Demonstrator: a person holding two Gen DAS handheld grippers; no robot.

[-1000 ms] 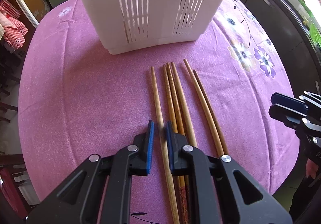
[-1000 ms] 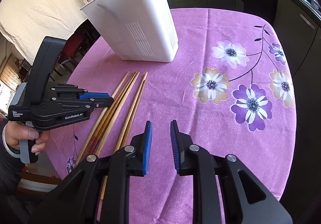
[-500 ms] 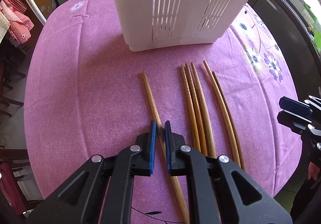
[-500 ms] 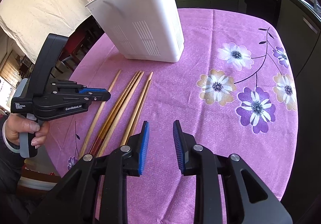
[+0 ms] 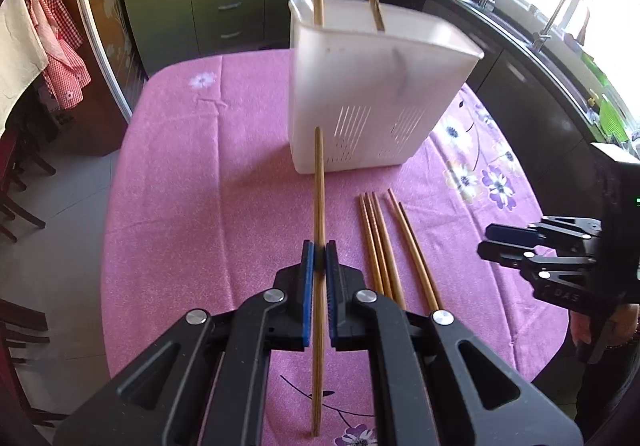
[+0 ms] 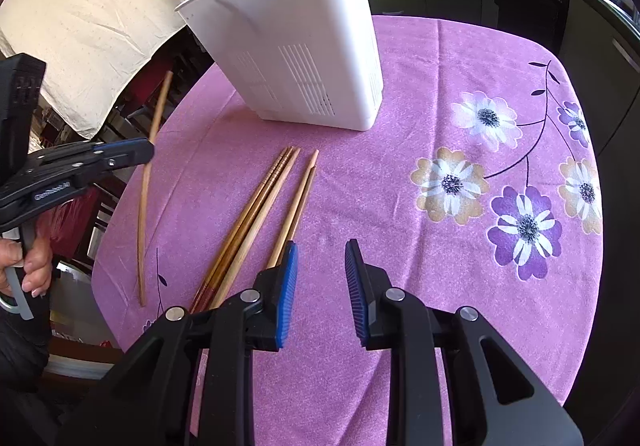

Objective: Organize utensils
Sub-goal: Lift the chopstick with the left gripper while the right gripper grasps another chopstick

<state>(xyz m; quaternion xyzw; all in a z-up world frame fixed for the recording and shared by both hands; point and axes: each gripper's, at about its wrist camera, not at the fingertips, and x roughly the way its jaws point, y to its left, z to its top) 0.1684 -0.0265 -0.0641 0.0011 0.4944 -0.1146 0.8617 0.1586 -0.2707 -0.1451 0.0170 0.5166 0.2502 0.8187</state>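
My left gripper is shut on a single wooden chopstick, lifted off the table with its tip toward the white utensil basket. From the right wrist view the same chopstick hangs tilted in the left gripper above the table's left edge. Several more chopsticks lie side by side on the pink cloth, right of the held one. My right gripper hovers open over the cloth with nothing between its pads, just right of the lying chopsticks. The basket holds two chopsticks and a spoon.
The round table wears a pink flowered cloth. Dark kitchen cabinets and a counter with a sink run behind it. Wooden chairs stand at the left. A cream cloth hangs beyond the table edge.
My left gripper closed on the leftmost chopstick, pulled it aside from the others and lifted it clear of the table. The right gripper stayed over the cloth, its jaws slightly wider.
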